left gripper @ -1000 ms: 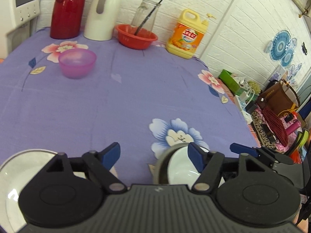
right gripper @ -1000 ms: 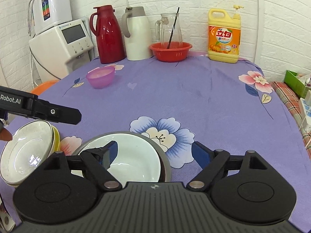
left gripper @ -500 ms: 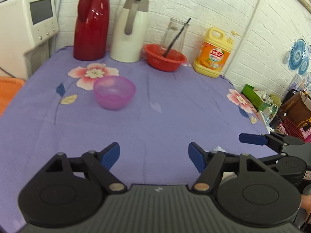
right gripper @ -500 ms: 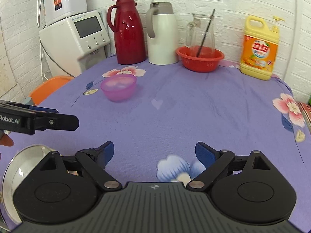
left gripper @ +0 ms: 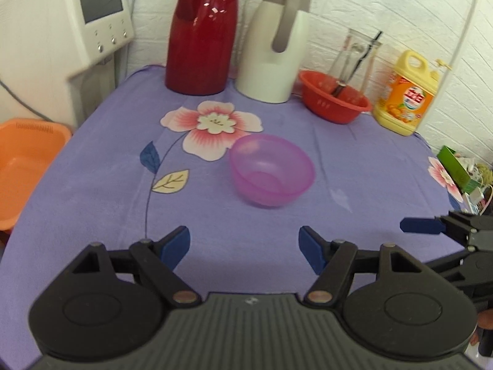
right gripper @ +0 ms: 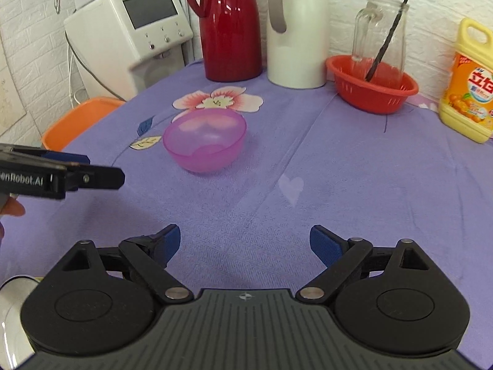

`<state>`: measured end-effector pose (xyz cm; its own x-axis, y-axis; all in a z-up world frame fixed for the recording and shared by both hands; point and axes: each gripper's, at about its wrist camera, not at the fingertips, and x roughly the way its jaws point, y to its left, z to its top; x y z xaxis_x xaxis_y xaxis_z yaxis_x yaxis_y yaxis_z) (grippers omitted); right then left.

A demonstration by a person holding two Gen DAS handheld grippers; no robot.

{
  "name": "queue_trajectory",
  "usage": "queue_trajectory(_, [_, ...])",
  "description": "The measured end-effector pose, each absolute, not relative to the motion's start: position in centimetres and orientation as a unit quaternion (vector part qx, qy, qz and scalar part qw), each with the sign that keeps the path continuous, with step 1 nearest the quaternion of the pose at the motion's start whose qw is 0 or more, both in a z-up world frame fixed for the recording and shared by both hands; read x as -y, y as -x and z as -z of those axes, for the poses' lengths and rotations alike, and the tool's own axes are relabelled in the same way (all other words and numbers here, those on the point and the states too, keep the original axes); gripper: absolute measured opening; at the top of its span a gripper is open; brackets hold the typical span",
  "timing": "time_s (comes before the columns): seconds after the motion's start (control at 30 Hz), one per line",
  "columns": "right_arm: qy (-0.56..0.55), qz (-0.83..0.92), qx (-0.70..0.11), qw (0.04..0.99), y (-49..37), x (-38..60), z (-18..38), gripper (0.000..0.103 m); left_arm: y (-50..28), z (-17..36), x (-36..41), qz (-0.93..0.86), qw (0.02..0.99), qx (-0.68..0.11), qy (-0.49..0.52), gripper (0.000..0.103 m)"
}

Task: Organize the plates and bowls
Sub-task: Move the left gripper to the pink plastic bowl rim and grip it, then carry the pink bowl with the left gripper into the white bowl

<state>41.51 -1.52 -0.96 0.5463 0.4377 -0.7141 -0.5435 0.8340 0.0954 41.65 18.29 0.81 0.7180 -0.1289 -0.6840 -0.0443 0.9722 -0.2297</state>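
On the table (left gripper: pixel 92 191), under a purple cloth printed with flowers, I list what lies before my two grippers.

Item: pink translucent plastic bowl (left gripper: pixel 271 169), upright and empty, mid-table beside the pink flower print, ahead of both grippers and touched by neither.

Item: white bowl (right gripper: pixel 12 305), only its rim showing at the lower left edge of the right wrist view, partly behind my right gripper's body.

Item: my left gripper (left gripper: pixel 245 246), blue pads set well apart, nothing between them. From the right wrist view its side reads "Robot.AI"; the letters before that are cut off.

Item: my right gripper (right gripper: pixel 245 245), jaws likewise wide, nothing held.

Back row, along the white brick wall: red thermos jug (left gripper: pixel 201 30); white thermos jug (left gripper: pixel 274 46) with grey handle; red plastic basket (right gripper: pixel 372 88) holding a glass pitcher (right gripper: pixel 380 27) with a dark stirrer inside; yellow detergent bottle (right gripper: pixel 470 83), orange label with Chinese characters in red. Off the table's left end: white appliance (right gripper: pixel 135 30) with a grey screen, brand text too small to read; orange basin (left gripper: pixel 27 160).

Changes from a second ago: both grippers have travelled toward the back of the table. The white plate and stacked bowls formerly under them have dropped out of view, save that one rim. The pink bowl now sits much closer and more central. Jaw spread unchanged.
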Motion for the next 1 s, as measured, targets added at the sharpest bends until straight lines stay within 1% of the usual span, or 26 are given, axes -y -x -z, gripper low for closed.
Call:
queue_trajectory(0.13, [0.058, -0.284, -0.393, 0.873, -43.6, 0.4, 1.2, 0.103, -45.1, -0.3, -20.7, 0.020, 0.908, -0.384, 0.164, 0.070])
queue_trajectory(0.33, [0.031, -0.285, -0.377, 0.881, -48.3, -2.4, 0.2, 0.103, -50.1, 0.2, -21.4, 0.019, 0.903, -0.386, 0.186, 0.070])
queue_trajectory(0.57, [0.070, -0.277, -0.389, 0.876, -51.4, -5.3, 2.2, 0.103, -53.8, 2.7, -20.5, 0.019, 0.892, -0.415, 0.180, 0.067])
queue_trajectory(0.67, [0.068, -0.281, -0.395, 0.872, -52.0, -5.7, 2.9, 0.103, -54.1, 3.0, -20.1, 0.018, 0.896, -0.410, 0.168, 0.067])
queue_trajectory(0.7, [0.069, -0.281, -0.395, 0.872, -52.1, -6.0, 3.0, 0.103, -54.1, 3.0, -19.9, 0.016, 0.897, -0.410, 0.163, 0.063])
queue_trajectory(0.77, [0.081, -0.281, -0.396, 0.871, -52.3, -6.5, 3.2, 0.103, -54.1, 3.0, -19.9, 0.012, 0.899, -0.409, 0.154, 0.061])
queue_trajectory(0.8, [0.087, -0.283, -0.396, 0.869, -52.2, -6.8, 3.3, 0.103, -54.0, 3.1, -19.9, 0.013, 0.900, -0.408, 0.151, 0.058])
queue_trajectory(0.87, [0.083, -0.294, -0.403, 0.862, -52.1, -7.1, 3.6, 0.103, -53.7, 3.1, -19.5, 0.017, 0.904, -0.405, 0.137, 0.045])
queue_trajectory(0.9, [0.085, -0.299, -0.402, 0.861, -51.9, -7.3, 3.6, 0.102, -53.5, 3.1, -19.3, 0.021, 0.905, -0.403, 0.135, 0.034])
queue_trajectory(0.93, [0.100, -0.303, -0.396, 0.861, -51.5, -7.8, 3.5, 0.091, -53.2, 3.1, -19.3, 0.024, 0.904, -0.402, 0.144, 0.026])
queue_trajectory(0.97, [0.097, -0.311, -0.398, 0.858, -51.3, -7.9, 3.3, 0.079, -53.0, 3.1, -19.3, 0.029, 0.900, -0.405, 0.155, 0.024])
queue_trajectory(1.0, [0.091, -0.314, -0.405, 0.854, -51.0, -8.0, 3.1, 0.076, -52.8, 3.0, -19.1, 0.034, 0.897, -0.410, 0.161, 0.013])
